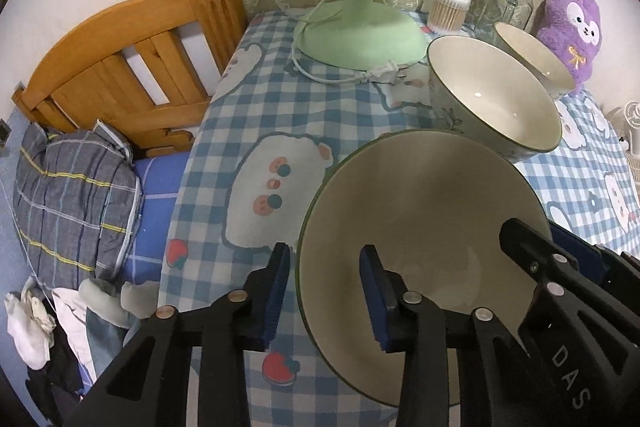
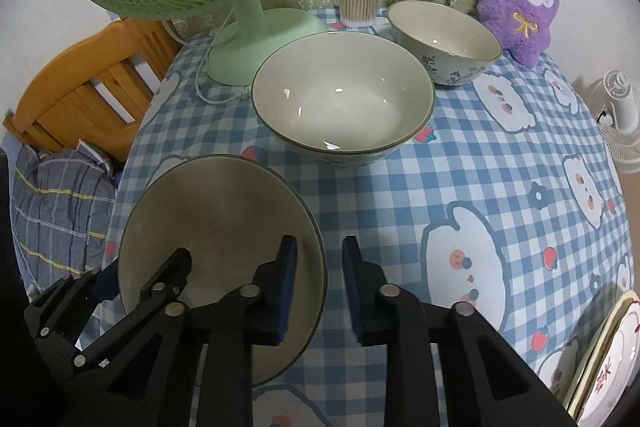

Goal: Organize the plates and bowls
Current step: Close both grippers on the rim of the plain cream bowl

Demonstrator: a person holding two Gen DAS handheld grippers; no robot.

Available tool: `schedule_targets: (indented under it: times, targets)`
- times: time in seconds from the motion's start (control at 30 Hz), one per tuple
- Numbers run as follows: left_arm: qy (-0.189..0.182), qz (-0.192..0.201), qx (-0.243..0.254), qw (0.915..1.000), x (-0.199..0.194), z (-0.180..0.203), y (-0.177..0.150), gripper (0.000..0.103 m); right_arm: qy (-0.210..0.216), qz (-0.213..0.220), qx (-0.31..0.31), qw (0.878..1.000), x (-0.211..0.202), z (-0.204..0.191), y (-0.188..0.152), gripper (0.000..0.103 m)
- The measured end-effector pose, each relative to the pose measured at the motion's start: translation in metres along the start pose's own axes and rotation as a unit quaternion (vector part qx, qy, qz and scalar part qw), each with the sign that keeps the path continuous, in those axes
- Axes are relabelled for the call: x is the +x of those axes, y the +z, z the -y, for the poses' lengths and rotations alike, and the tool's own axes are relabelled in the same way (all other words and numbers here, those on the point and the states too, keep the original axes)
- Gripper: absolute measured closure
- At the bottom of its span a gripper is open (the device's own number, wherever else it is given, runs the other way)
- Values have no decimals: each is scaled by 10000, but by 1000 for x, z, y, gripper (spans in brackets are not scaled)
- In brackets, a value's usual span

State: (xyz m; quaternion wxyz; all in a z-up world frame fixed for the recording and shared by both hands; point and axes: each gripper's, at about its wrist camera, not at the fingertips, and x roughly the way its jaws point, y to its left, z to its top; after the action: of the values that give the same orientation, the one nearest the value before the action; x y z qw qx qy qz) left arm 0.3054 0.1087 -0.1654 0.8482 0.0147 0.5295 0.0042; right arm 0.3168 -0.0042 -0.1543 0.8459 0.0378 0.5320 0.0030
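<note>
My left gripper (image 1: 325, 291) and right gripper (image 2: 319, 289) straddle opposite rims of the plate (image 1: 420, 211), seemingly not yet pinching. It's glazed ceramic: stiff, slippery, breakable, so I'd grip the rim.

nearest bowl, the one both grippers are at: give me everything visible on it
The nearest bowl is a wide, shallow, glazed ceramic-looking piece, cream inside with a thin dark green rim, empty. It sits upright on the checked tablecloth, at the near left edge, in front of two deeper bowls. The left gripper straddles its left rim, the right gripper its right rim, one pad inside, one outside.
</note>
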Motion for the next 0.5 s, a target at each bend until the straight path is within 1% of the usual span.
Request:
schedule_targets:
  times: [0.03,0.13,0.5]
  targets:
    - [1,-18,2,10000,1,0,0,76,15,-17,3,10000,1,0,0,83]
    - [-62,-55,23,10000,4,0,0,84,43,-36,16,10000,3,-2,0,87]
    - [-122,-58,197,9997,0,4,-1,85,-92,-21,21,10000,-2,-1,-4,87]
